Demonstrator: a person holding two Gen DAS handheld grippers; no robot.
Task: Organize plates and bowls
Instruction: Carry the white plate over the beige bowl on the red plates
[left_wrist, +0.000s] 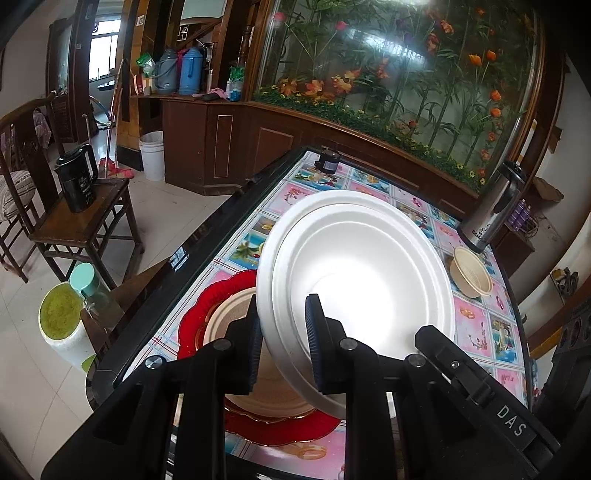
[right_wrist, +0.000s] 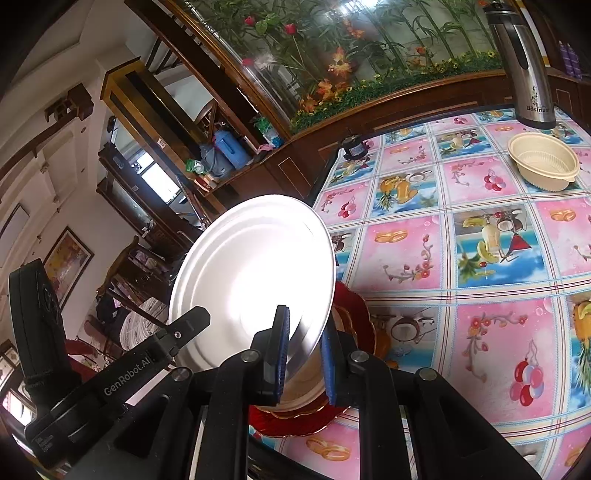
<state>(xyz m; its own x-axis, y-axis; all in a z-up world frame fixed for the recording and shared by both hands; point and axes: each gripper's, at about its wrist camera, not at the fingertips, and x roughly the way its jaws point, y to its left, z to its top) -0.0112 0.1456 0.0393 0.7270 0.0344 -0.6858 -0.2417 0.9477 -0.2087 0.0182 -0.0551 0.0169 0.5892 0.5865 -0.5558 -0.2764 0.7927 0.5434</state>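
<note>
Daylit room, exposure uneven. White plate (left_wrist: 354, 273) blows out at its centre in both views, detail lost there. Glass panel (left_wrist: 399, 70) behind the table carries streaky reflections, brightest top right in the left wrist view. Far-left window (left_wrist: 103, 48) clips to white. Heavy fisheye bend: table edge (left_wrist: 207, 236) curves, corners vignette black. Near gripper bodies dark, slightly soft; tablecloth (right_wrist: 461, 240) sharp, saturated.

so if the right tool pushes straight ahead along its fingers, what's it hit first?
The right tool is already clamped on the rim of the white plate, so the plate goes with it. Beyond the plate, probably the cabinet past the table edge, though depth is unclear.
</note>
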